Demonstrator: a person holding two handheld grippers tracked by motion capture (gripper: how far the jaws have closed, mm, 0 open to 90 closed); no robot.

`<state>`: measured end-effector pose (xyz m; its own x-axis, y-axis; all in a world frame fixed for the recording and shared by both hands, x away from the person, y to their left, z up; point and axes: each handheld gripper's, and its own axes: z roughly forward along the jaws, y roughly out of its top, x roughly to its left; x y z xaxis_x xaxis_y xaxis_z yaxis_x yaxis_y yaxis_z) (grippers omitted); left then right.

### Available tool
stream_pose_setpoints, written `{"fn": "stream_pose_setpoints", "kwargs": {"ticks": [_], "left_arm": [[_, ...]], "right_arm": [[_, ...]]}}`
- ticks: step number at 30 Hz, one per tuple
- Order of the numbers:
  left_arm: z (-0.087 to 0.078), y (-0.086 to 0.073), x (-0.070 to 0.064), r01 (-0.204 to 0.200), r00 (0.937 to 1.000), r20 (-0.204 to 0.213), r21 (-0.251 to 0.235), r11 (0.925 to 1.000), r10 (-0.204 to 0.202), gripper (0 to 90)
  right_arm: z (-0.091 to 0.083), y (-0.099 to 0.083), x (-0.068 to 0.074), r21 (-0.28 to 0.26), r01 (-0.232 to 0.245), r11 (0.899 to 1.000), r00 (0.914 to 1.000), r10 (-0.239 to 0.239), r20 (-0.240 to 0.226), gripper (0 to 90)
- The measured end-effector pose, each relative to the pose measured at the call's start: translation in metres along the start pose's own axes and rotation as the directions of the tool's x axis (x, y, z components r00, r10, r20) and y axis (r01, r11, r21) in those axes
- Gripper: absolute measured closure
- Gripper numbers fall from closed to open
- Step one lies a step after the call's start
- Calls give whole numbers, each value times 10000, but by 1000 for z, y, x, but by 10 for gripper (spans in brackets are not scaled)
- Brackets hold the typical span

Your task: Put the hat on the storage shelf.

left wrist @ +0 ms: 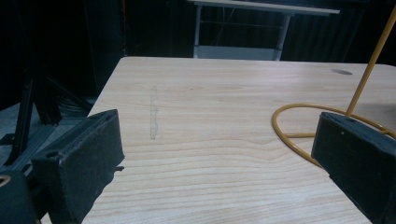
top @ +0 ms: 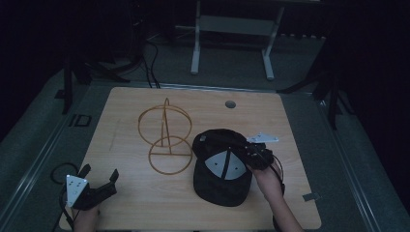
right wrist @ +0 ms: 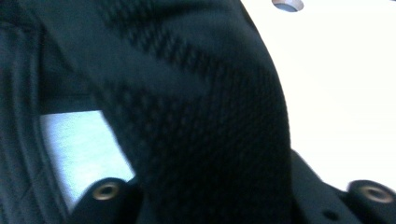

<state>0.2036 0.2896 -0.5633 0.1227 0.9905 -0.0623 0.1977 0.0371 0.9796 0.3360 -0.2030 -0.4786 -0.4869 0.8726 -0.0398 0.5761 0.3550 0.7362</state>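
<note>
Jaws of our right gripper [top: 250, 153] pinch the black cap [top: 220, 169] at its rim. Our left gripper [top: 101, 180] gapes empty near the desk [top: 203, 212] edge, bare wood ahead, wire stand [top: 167, 137] beyond.

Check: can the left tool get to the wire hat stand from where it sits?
Probably yes. The left tool is open at the table's near corner, facing the wire hat stand, with bare wood between them. The cap lies on the stand's far side, in the right tool.

Matt black knit-cloth cap [top: 220, 179], glossy yellow metal wire stand [top: 167, 140], smooth wood-grain table [top: 145, 208]
</note>
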Motion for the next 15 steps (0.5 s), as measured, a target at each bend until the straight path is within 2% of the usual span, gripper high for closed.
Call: {"fn": "stream_pose_setpoints", "kwargs": {"ticks": [1, 6, 8, 10, 11, 15], "left_arm": [[0, 0, 0, -12, 10000, -14, -9, 10000, 12, 26], [1, -1, -1, -116, 9998, -141, 197, 9997, 119, 25], [1, 0, -2, -260, 9988, -415, 357, 9990, 275, 26], [0, 2, -2, -226, 9990, -385, 274, 9994, 237, 25], [0, 2, -3, -210, 9984, -512, 325, 9993, 226, 25], [-1, 3, -4, 159, 9989, -450, 508, 9986, -136, 25]], "right_arm": [[0, 0, -1, -21, 11, 10000, 10000, -11, 42, 873], [-2, 0, -2, -110, 18, 9999, 9999, -17, 99, 886], [-4, 1, -1, -273, -61, 9996, 9999, 64, 126, 886], [-8, 3, -1, -464, -98, 9989, 9998, 107, 182, 886], [-9, 5, -1, -496, -106, 9987, 9998, 114, 149, 887], [-17, 14, 0, -774, -99, 9970, 9999, 107, 103, 888]]}}
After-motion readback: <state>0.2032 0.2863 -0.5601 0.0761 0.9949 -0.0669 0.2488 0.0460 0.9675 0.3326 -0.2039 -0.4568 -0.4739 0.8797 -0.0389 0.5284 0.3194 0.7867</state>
